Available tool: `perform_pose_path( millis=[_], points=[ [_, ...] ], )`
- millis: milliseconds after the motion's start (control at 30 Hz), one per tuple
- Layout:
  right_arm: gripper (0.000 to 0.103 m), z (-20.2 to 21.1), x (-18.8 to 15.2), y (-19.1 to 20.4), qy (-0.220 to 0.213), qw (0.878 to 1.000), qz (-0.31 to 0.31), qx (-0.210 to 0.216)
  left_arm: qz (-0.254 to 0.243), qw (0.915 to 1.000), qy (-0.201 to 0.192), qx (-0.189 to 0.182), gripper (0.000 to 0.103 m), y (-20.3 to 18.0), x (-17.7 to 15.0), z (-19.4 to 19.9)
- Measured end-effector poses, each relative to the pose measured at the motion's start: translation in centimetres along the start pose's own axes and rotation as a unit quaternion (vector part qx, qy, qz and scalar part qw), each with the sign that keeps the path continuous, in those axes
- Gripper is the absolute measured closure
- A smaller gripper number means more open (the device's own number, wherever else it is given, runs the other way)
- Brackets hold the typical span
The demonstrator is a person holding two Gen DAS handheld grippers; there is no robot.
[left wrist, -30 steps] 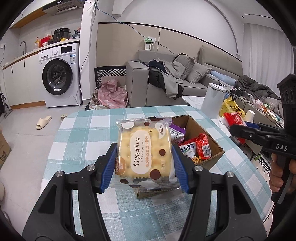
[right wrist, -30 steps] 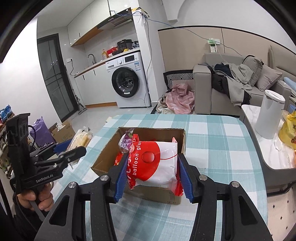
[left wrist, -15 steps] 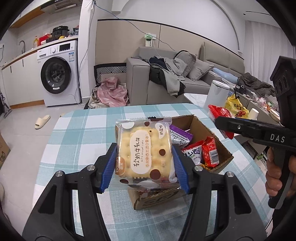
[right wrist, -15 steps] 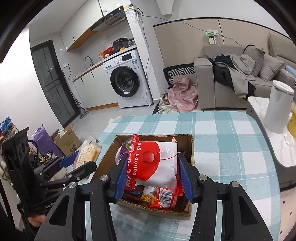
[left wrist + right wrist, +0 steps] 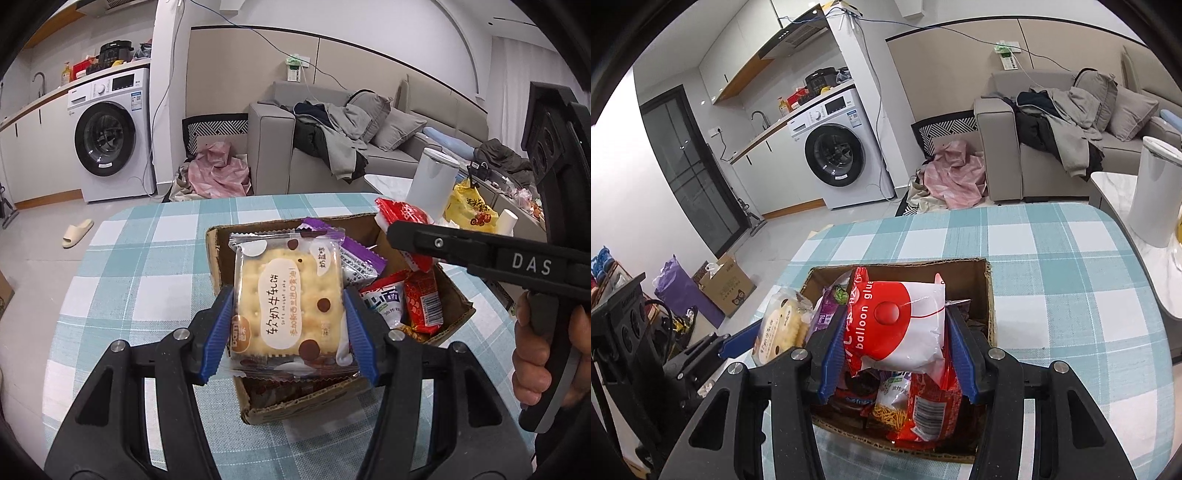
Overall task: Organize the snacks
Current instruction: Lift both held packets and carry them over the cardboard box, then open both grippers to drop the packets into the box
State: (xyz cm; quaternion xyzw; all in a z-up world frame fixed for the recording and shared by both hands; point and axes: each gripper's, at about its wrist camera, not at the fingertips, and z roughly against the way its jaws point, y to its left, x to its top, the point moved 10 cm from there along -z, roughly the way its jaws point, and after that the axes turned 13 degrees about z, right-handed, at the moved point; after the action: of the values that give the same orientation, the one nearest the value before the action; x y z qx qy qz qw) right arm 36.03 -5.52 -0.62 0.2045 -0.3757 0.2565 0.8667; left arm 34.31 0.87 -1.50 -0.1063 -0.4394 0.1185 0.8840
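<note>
An open cardboard box with several snack packets stands on the checked table. My left gripper is shut on a clear packet of yellow crackers and holds it over the box's near left part. My right gripper is shut on a red and white "balloon glue" packet and holds it just above the snacks in the box. In the left wrist view the right gripper's arm crosses over the box's right side. The cracker packet also shows in the right wrist view.
The teal and white checked table spreads around the box. A white bin stands beyond its right edge, beside a yellow bag. A sofa and a washing machine stand behind.
Both grippers have moved forward and down over the box with their packets. The right gripper's packet now hangs just above the snacks inside.
</note>
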Motion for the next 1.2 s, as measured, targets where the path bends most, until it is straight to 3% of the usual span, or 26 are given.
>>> perform_pose_path(
  millis=[433,633,733,833,1100,1200],
  points=[
    [0.051,-1.8,0.1,-1.1,0.001,1.0,-0.029,0.001,0.001,1.0,-0.003,-0.009,0.048,0.0,-0.4,-0.8],
    [0.051,-2.6,-0.2,-1.4,0.011,0.999,-0.032,0.001,-0.013,0.9996,0.024,-0.001,0.051,-0.6,-1.7,-2.6],
    [0.042,-2.5,-0.2,-1.3,0.01,1.0,-0.028,0.001,-0.02,0.9995,0.026,0.004,0.051,-0.6,-2.1,-3.0],
    [0.04,-2.0,0.0,-1.4,0.005,1.0,-0.024,-0.005,-0.015,0.9996,0.025,-0.004,0.051,-0.5,-2.0,-2.6],
    [0.036,-1.3,-0.1,-1.5,0.006,1.0,-0.018,-0.005,-0.024,0.9987,0.04,-0.022,0.041,-0.3,-2.6,-1.9],
    [0.03,-1.0,-0.2,-1.5,0.006,1.0,-0.017,-0.006,-0.024,0.9989,0.037,-0.016,0.035,-0.2,-2.6,-1.6]
  ],
)
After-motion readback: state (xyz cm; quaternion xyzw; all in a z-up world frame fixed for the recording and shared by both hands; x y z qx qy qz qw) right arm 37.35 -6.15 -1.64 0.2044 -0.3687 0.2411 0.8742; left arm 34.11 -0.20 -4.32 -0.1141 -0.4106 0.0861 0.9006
